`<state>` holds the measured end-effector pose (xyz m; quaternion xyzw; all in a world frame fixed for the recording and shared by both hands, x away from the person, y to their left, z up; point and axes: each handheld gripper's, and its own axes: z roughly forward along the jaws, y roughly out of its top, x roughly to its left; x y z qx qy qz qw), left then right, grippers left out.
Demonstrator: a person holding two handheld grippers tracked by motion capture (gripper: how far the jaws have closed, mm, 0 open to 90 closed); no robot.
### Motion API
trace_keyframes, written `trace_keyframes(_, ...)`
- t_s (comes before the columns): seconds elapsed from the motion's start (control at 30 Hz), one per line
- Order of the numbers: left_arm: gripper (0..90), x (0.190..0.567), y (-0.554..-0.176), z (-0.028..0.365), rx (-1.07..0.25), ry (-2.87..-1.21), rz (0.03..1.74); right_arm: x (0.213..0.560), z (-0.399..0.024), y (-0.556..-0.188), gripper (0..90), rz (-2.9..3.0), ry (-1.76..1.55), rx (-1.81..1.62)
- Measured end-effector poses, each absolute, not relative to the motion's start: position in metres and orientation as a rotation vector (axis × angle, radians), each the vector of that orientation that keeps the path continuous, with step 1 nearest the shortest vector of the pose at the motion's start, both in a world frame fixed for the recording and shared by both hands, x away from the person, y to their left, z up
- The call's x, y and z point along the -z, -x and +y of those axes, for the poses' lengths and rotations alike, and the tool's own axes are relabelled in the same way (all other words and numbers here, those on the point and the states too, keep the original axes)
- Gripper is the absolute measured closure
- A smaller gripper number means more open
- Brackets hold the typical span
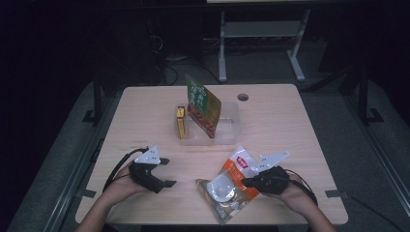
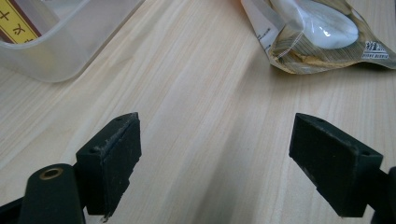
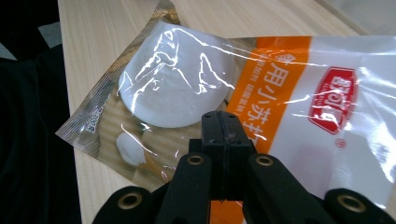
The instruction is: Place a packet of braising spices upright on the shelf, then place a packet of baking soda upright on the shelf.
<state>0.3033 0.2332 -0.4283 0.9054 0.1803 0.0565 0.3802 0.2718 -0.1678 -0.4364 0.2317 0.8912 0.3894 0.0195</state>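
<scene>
Nearest the camera: both forearms enter from the bottom edge of the high view, each hand holding a gripper over the near half of the table (image 1: 145, 111).

Left gripper (image 1: 167, 172) sits at about 8 o'clock from table centre. Jaws wide open, nothing between them; the left gripper view shows bare wood in the gap. It points toward 3 o'clock, at the pouch, which lies well apart from it.

Clear plastic tub (image 1: 227, 130) sits at roughly 12 o'clock from the pouch, mid-table. Inside it: a yellow box (image 1: 181, 122) standing on end at the tub's 9 o'clock side, and a green-and-red snack bag (image 1: 203, 105) standing tilted just beside it. A corner of the tub with the yellow box shows at 10 o'clock in the left gripper view.

Orange-and-clear pouch (image 1: 231, 183) lies flat on the table near the front edge, at about 5 o'clock from table centre. A white round disc shows through its clear window, with orange band and red logo toward the right gripper.

Right gripper (image 1: 247, 181) is at the pouch's 3 o'clock edge. Jaws closed flat against each other; in the right gripper view they sit over the orange band, pinching the pouch film. No visible gap between the pads.
</scene>
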Motion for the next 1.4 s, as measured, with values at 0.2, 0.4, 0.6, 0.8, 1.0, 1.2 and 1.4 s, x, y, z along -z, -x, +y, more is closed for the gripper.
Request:
trace_keyframes(0.2,16.1,0.427,-0.302,0.233,-0.145,-2.306,0.456,0.444,-0.153,-0.271,89.8,2.829,-0.667,-1.173)
trace_keyframes(0.4,16.1,0.427,-0.302,0.231,-0.139,-2.303,0.452,0.452,-0.135,-0.274,89.7,2.881,-0.544,-1.132)
trace_keyframes(0.6,16.1,0.427,-0.302,0.231,-0.139,-2.306,0.451,0.453,-0.122,-0.279,89.7,2.879,-0.542,-1.137)
trace_keyframes(0.8,16.1,0.425,-0.301,0.228,-0.139,-2.307,0.445,0.454,-0.106,-0.284,89.7,2.852,-0.531,-1.151)
trace_keyframes(1.0,16.1,0.424,-0.301,0.227,-0.132,-2.298,0.439,0.448,-0.102,-0.282,89.7,2.846,-0.556,-1.200)
trace_keyframes(1.2,16.1,0.424,-0.301,0.227,-0.131,-2.299,0.429,0.442,-0.119,-0.265,89.7,2.887,-0.489,-1.246)
trace_keyframes(1.4,16.1,0.424,-0.301,0.223,-0.125,-2.299,0.425,0.447,-0.123,-0.254,89.6,2.958,-0.419,-1.195)
